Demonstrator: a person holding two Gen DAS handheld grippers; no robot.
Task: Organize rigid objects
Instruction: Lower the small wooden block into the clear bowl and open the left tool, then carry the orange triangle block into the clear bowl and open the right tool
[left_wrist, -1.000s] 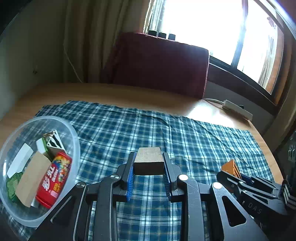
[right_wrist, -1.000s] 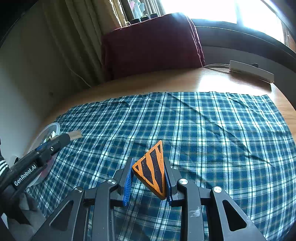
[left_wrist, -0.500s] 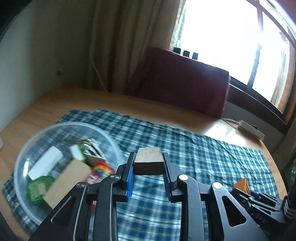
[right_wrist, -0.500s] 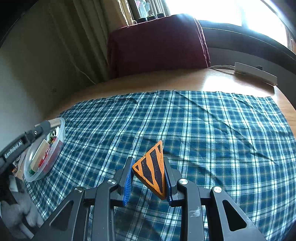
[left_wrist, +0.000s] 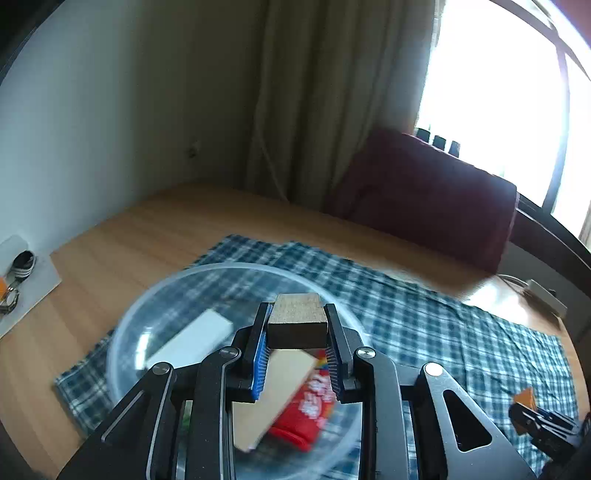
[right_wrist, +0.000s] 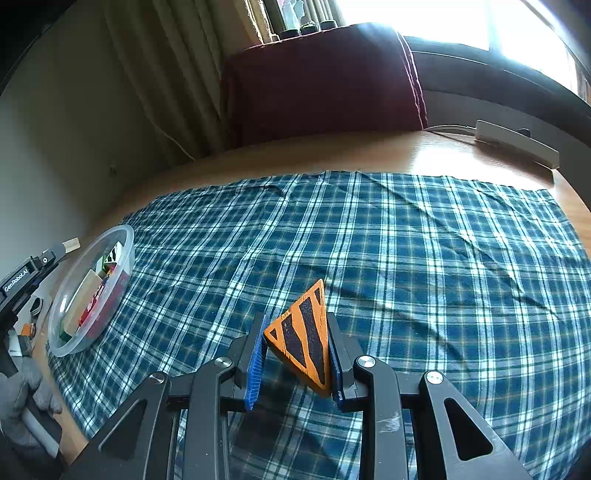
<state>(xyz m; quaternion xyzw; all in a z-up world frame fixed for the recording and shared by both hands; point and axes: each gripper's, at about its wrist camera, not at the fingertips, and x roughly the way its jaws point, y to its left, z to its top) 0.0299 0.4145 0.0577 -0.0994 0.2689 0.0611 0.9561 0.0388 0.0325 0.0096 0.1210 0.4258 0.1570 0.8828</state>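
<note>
The left gripper (left_wrist: 296, 334), clamping a wooden block (left_wrist: 297, 319), now hangs over the clear bowl (left_wrist: 159, 306) holding perhaps a red packet (left_wrist: 310, 410), while the right gripper (right_wrist: 295, 347) clamps the orange wedge (right_wrist: 303, 332).

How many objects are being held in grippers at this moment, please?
2: a plain wooden block clamped in the left gripper over the clear bowl, and an orange striped triangle clamped in the right gripper above the plaid cloth.
</note>
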